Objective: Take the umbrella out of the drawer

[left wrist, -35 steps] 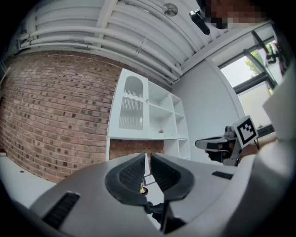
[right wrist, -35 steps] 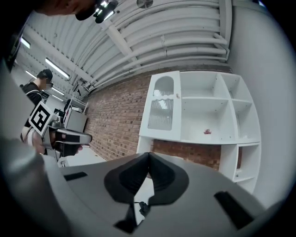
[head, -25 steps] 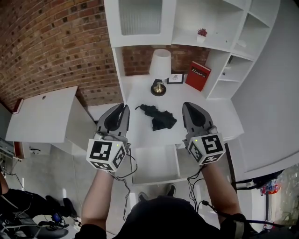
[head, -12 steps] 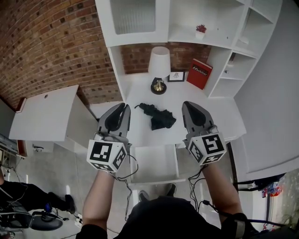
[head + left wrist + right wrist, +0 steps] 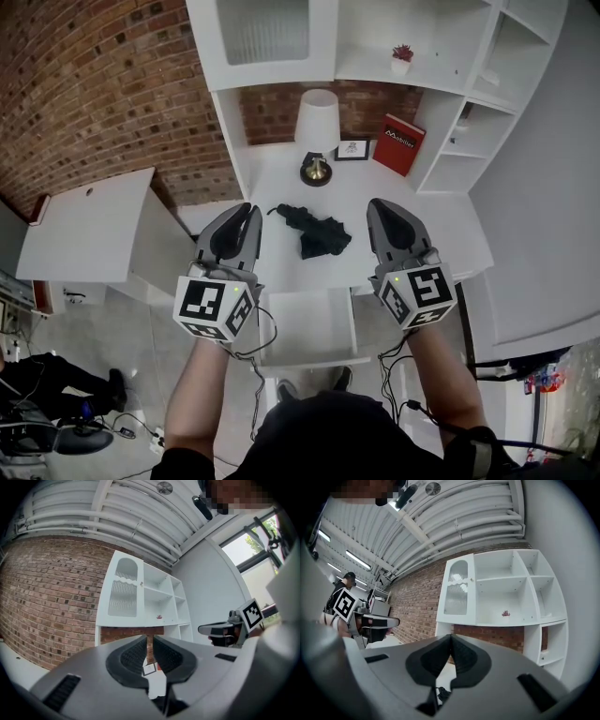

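Note:
A folded black umbrella (image 5: 316, 233) lies on the white desk top (image 5: 412, 225), between and slightly beyond my two grippers. Below the desk's front edge the white drawer (image 5: 307, 326) stands pulled out, with nothing visible inside. My left gripper (image 5: 249, 210) is held level to the left of the umbrella, shut and empty. My right gripper (image 5: 378, 207) is level on the umbrella's right, also shut and empty. In the left gripper view the jaws (image 5: 150, 643) meet with only a thin slit. In the right gripper view a bit of the umbrella (image 5: 440, 693) shows under the closed jaws (image 5: 450, 640).
A white lamp (image 5: 317, 131), a small picture frame (image 5: 352, 149) and a red book (image 5: 398, 145) stand at the back of the desk. White shelves hold a small potted plant (image 5: 401, 60). A white cabinet (image 5: 94, 234) and a brick wall are at the left.
The desk and umbrella sit slightly higher in the head view. Both grippers keep much the same pose, shut and empty, side by side.

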Available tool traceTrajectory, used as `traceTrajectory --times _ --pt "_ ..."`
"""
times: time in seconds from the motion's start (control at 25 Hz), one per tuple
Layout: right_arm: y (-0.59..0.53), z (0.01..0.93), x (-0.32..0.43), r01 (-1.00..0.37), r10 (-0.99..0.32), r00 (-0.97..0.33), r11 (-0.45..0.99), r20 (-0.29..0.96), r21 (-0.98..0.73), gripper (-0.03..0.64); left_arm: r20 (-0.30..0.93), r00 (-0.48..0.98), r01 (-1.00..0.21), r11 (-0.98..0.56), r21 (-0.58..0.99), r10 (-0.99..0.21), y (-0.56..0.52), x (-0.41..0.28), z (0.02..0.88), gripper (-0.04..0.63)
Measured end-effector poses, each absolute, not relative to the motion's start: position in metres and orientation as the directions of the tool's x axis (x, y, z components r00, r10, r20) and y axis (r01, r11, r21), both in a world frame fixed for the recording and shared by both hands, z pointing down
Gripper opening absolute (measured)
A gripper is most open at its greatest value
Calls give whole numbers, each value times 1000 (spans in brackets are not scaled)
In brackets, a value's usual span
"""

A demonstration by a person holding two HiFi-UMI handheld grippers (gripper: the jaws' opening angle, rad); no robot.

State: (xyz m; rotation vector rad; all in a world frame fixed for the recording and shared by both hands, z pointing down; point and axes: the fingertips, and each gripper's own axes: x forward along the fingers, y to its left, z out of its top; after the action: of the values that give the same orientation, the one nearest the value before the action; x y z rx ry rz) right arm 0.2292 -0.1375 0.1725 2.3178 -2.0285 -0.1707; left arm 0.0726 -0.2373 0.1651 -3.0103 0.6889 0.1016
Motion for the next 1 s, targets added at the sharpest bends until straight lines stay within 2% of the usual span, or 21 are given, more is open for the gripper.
traceTrajectory --times 1.0 --pt "-133 171 218 -977 -985 170 -174 -37 126 0 -65 922 -384 -923 -38 -381 -239 69 170 38"
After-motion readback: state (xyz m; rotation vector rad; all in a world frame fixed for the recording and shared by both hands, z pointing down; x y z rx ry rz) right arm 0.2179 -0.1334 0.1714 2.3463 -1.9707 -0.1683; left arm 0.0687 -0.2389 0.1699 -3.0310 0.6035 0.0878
